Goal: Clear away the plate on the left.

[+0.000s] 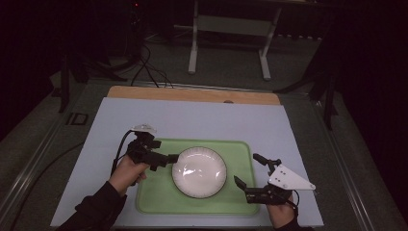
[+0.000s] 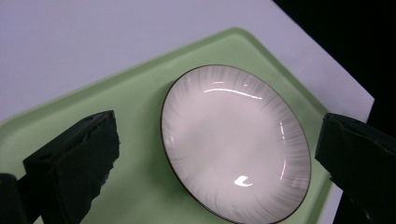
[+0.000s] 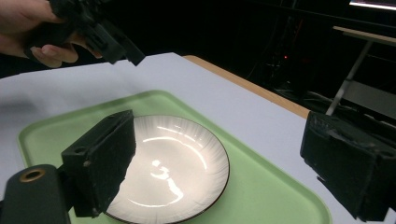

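Observation:
A white plate [image 1: 199,172] with a thin dark rim lies in the middle of a pale green tray [image 1: 149,198]. My left gripper [image 1: 167,158] hovers at the plate's left edge, open, with nothing between its jaws. In the left gripper view the plate [image 2: 236,144] lies on the tray [image 2: 135,93] ahead of the open left gripper [image 2: 218,123]. My right gripper [image 1: 249,170] stands open over the tray's right edge, empty. The right gripper view shows the plate [image 3: 173,163] on the tray [image 3: 261,186] beyond the open right gripper [image 3: 219,123], with the left gripper [image 3: 105,35] farther off.
The tray rests on a pale sheet [image 1: 192,120] that covers the table. A wooden strip [image 1: 192,94] runs along the table's far edge. Beyond it are a white stand [image 1: 228,24] and cables [image 1: 144,67] on the dark floor.

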Available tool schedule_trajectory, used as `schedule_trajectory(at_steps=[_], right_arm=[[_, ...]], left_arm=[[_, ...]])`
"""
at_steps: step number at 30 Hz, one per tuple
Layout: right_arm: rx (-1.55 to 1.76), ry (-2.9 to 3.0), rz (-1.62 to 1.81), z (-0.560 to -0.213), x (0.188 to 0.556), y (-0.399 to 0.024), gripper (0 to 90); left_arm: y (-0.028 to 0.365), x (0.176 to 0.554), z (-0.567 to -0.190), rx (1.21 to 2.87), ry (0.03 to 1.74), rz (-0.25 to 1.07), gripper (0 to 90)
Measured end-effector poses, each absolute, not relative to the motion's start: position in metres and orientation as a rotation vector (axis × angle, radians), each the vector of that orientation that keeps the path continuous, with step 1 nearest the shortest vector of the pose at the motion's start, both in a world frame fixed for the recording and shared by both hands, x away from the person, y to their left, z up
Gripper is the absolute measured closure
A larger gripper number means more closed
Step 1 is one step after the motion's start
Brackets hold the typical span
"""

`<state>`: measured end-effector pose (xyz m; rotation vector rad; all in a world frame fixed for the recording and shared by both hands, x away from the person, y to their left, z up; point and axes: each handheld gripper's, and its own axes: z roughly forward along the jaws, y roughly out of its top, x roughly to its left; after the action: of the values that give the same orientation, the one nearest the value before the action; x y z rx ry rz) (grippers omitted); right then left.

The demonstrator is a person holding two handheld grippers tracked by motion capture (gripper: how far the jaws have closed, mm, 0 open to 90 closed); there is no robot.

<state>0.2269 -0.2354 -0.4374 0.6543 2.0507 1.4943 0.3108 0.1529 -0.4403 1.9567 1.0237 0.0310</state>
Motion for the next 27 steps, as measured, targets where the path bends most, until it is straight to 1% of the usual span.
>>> schedule_trajectory(at_steps=[6, 15, 27], right_arm=[[0.652, 2.056, 1.492, -0.438, 0.227, -0.235, 10.2], [0.651, 2.06, 1.487, -0.438, 0.227, -0.234, 10.2], [0.652, 2.067, 1.487, -0.439, 0.228, -0.233, 10.2]], left_arm=[[0.156, 0.3, -0.438, 1.975, 0.972, 0.067, 0.0], [0.169, 0.282, -0.435, 1.981, 0.943, 0.119, 0.0], [0.186, 0.26, -0.44, 1.98, 0.922, 0.136, 0.0]])
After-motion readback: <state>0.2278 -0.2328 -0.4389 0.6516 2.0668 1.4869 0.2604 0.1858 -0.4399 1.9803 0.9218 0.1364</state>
